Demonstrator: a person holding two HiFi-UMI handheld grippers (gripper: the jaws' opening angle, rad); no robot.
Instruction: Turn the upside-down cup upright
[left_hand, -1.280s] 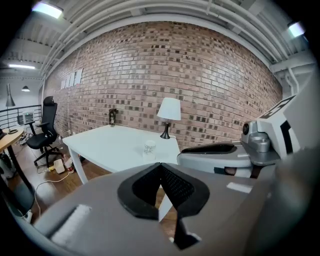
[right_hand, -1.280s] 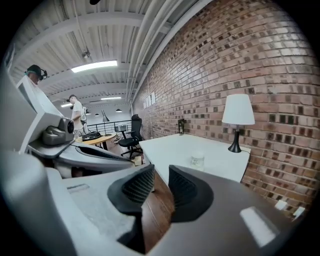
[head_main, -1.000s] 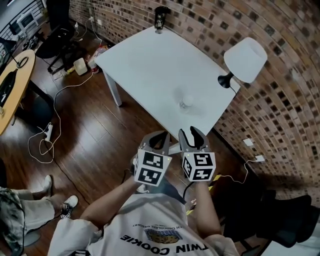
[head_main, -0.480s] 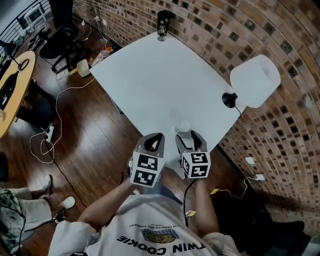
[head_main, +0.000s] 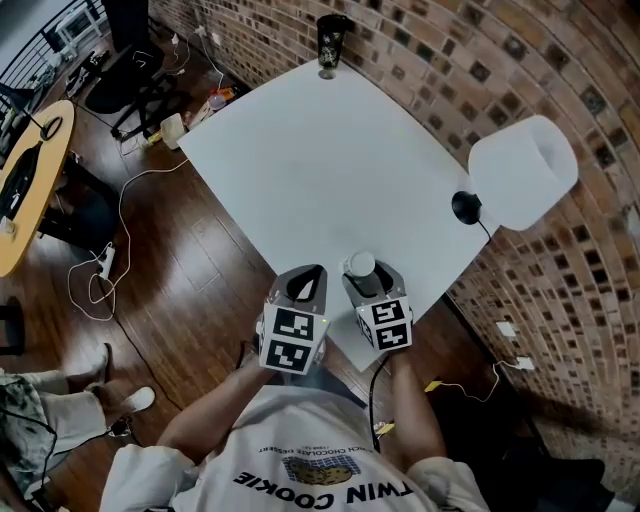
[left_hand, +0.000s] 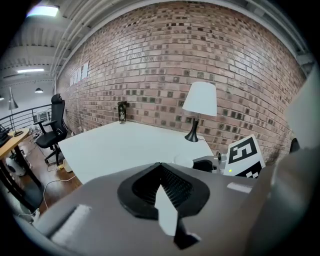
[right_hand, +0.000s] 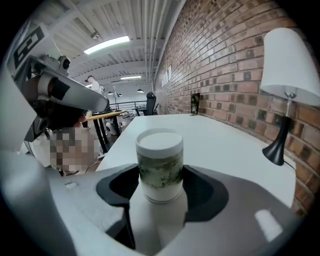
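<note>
Has the right gripper (right_hand: 161, 192) set about the upside-down cup (right_hand: 160, 160) and is opening its jaws, now wide, one on each side of the cup's wall with a sliver of gap on both sides, so grips nothing. Shows the cup standing rim down and flat base up on the white table (head_main: 300, 150), close to the near edge and well apart from the other things on the top; white body, with a green leafy band round the middle. Holds the left gripper (left_hand: 161, 166) just beside the right one, at the table's near edge, jaws brought together at the tips and empty, with only bare tabletop beyond them. Keeps both marker cubes turned toward the body in the head view, forearms reaching out from a white printed T-shirt (head_main: 300, 450). Has a white-shaded lamp (head_main: 523, 170) with a black base at the table's right corner, next to the brick wall (head_main: 560, 60), and a dark tumbler (head_main: 327, 40) at the far corner. Stands on a dark wood floor (head_main: 190, 270), with pale cables (head_main: 110, 260) trailing off to the left
</note>
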